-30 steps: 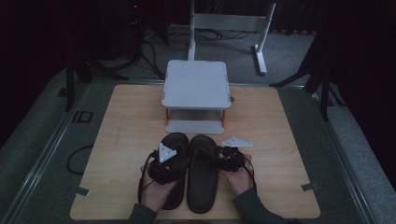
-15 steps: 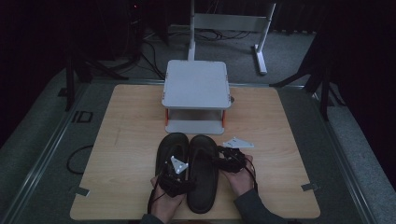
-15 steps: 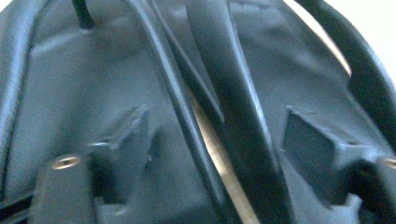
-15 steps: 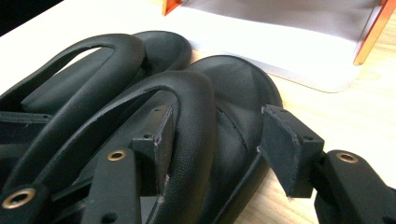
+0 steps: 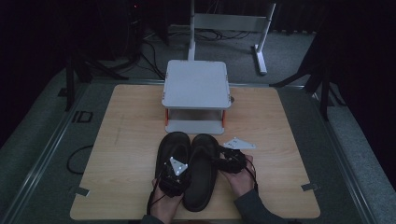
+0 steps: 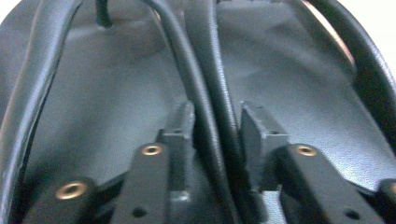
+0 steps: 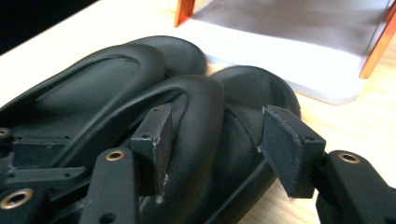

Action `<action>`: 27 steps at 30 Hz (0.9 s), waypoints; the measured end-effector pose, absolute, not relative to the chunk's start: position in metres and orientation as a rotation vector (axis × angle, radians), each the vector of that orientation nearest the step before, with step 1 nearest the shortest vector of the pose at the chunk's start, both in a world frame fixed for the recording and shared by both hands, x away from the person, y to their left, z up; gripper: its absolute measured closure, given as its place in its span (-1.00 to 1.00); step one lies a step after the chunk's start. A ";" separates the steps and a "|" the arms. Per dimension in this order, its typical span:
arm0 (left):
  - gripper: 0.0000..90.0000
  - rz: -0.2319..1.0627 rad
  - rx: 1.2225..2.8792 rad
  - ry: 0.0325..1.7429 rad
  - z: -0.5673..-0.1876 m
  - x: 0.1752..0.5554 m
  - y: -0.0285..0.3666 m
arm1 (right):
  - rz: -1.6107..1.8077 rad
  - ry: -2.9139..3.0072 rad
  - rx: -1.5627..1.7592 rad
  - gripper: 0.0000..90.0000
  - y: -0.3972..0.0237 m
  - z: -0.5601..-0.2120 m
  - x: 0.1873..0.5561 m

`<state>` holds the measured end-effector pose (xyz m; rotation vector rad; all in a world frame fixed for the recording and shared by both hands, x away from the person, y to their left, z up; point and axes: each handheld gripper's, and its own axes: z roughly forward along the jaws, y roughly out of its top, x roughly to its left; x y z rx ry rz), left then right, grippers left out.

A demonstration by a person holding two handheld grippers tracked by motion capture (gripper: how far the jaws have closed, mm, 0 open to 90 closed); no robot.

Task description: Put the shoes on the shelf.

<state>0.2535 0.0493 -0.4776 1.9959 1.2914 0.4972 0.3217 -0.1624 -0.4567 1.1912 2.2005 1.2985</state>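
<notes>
1. Sandals, two of them, lie side by side near the front edge of the table (image 5: 121, 140), toes toward the shelf: the left sandal (image 5: 172, 148) and the right sandal (image 5: 201, 175), both matte black with a soft, finely pebbled footbed and rounded, rubbery straps.
2. The left gripper (image 5: 173, 179) sits low over the heel end of the left sandal. In the left gripper view its jaws have just been closing, and they now pinch the two inner edges of the sandals, which press together between its ridged black pads (image 6: 180, 128).
3. The right gripper (image 5: 229, 159) rests at the outer side of the right sandal. In the right gripper view its flat, square-cut pads (image 7: 289, 144) straddle that sandal's thick curved strap (image 7: 201, 116); the left pad lies against it, the right pad stands apart.
4. The table is pale wood-grain board with rounded corners.
5. A small grey shelf (image 5: 195, 84), smooth flat top on orange posts, stands just beyond the toes.
</notes>
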 end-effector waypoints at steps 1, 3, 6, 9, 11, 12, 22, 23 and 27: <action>0.53 0.496 1.994 1.298 -0.477 0.254 0.049 | 1.297 2.198 1.181 -0.02 -0.162 -0.455 0.321; 0.58 0.511 1.986 1.315 -0.477 0.254 0.051 | 1.315 2.165 1.178 -0.01 -0.166 -0.450 0.318; 0.68 0.547 1.968 1.352 -0.476 0.256 0.057 | 1.317 2.142 1.187 -0.01 -0.173 -0.446 0.318; 0.70 0.543 1.961 1.365 -0.475 0.257 0.063 | 1.304 2.121 1.214 -0.01 -0.183 -0.447 0.319; 0.70 0.550 1.959 1.369 -0.474 0.256 0.064 | 1.298 2.109 1.231 -0.01 -0.189 -0.449 0.320; 0.71 0.564 1.960 1.376 -0.473 0.256 0.064 | 1.292 2.102 1.243 -0.01 -0.192 -0.450 0.320; 0.71 0.606 1.917 1.351 -0.453 0.266 0.067 | 1.259 2.054 1.297 -0.01 -0.216 -0.453 0.321; 0.72 0.606 1.917 1.351 -0.453 0.266 0.067 | 1.254 2.050 1.302 -0.01 -0.218 -0.454 0.321; 0.72 0.635 1.898 1.347 -0.446 0.277 0.064 | 1.243 2.045 1.319 -0.01 -0.221 -0.456 0.322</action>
